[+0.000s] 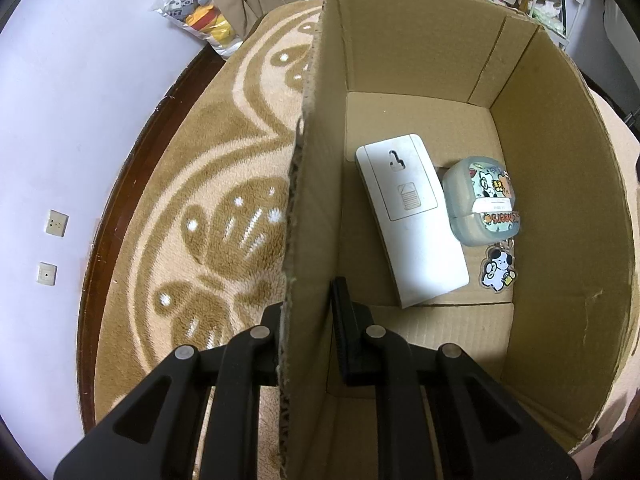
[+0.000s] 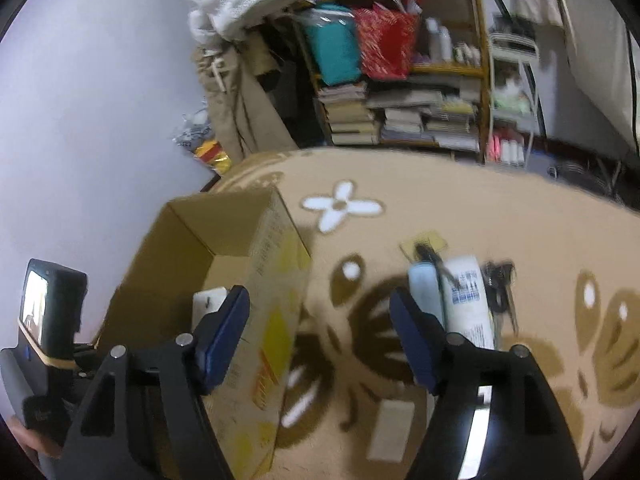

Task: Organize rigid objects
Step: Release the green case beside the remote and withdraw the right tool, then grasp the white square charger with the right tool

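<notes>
The left tongs (image 1: 308,316) were clamped narrow on the left wall of the cardboard box (image 1: 308,200), one finger outside against the patterned rug (image 1: 208,184), the other inside, steadying it. On the box floor lay three things: one flat white device (image 1: 412,224), then touching its right edge one translucent case (image 1: 478,204) with cartoon stickers, and one dog-shaped keychain charm (image 1: 497,272) just below the case. So three items looked already sorted.

In the right wrist view the box (image 2: 224,280) stood at the left, with the rug to its right. The right tongs (image 2: 320,320) stood wide and held nothing, one finger over the box rim, the other toward the loose things on the rug. These were blurred: one white tube (image 2: 470,300) with blue print, one pale blue object (image 2: 424,292) touching its left side, one dark tangled item (image 2: 498,288) on its right that I could not identify, one yellowish card (image 2: 426,242) behind, and one small white block (image 2: 390,428) nearer the camera.

I judged the step in hand to be the trip out for the next piece. The next move called for lowering the open tongs over one item, likely the tube or the block, and closing squarely across its narrow side.
</notes>
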Available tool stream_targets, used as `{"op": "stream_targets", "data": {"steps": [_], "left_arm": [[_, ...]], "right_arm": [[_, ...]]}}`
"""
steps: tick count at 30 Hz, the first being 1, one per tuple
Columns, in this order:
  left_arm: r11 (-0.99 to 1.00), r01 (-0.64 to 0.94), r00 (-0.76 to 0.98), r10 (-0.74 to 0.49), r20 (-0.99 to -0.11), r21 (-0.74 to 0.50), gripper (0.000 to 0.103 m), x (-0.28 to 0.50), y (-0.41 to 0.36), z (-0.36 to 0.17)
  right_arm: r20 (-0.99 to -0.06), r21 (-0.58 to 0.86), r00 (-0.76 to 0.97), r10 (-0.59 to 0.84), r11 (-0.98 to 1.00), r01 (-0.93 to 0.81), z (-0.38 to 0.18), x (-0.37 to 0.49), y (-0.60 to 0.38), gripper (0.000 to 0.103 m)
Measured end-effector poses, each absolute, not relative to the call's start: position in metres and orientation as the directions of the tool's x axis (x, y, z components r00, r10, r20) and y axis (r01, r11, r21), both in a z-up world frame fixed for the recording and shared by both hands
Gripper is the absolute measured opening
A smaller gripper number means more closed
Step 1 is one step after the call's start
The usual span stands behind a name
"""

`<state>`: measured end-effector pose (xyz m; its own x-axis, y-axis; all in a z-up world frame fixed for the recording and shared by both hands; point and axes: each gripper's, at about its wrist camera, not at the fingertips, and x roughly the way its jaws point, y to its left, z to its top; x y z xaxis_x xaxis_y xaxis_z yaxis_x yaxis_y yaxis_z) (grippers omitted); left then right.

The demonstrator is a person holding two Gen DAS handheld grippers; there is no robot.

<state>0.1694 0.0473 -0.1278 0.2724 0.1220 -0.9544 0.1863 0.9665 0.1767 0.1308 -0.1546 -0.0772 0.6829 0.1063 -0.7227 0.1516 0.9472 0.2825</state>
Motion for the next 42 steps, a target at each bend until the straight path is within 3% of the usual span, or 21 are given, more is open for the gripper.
{"op": "stream_targets", "data": {"steps": [10, 15, 17, 26, 42], "left_arm": [[0.965, 0.188, 0.273, 0.128, -0.953, 0.183, 0.014, 0.169, 0.045, -0.129], [0.966, 0.187, 0.272, 0.125, -0.954, 0.18, 0.014, 0.17, 0.045, -0.129], [0.966, 0.187, 0.272, 0.126, -0.954, 0.181, 0.014, 0.17, 0.045, -0.129], [0.965, 0.188, 0.272, 0.126, -0.954, 0.181, 0.014, 0.17, 0.045, -0.129], [0.964, 0.19, 0.274, 0.13, -0.953, 0.186, 0.014, 0.169, 0.044, -0.129]], "right_arm": [[-0.802, 0.264, 0.591, 0.09, 0.94, 0.216, -0.126, 0.11, -0.172, 0.076], [-0.824, 0.249, 0.559, 0.09, 0.945, 0.214, -0.142, 0.101, -0.17, 0.068], [-0.833, 0.23, 0.548, 0.076, 0.949, 0.218, -0.147, 0.098, -0.168, 0.057], [-0.86, 0.223, 0.506, 0.067, 0.941, 0.255, -0.165, 0.092, -0.171, 0.026], [-0.825, 0.209, 0.564, 0.037, 0.947, 0.244, -0.147, 0.094, -0.167, 0.024]]}}
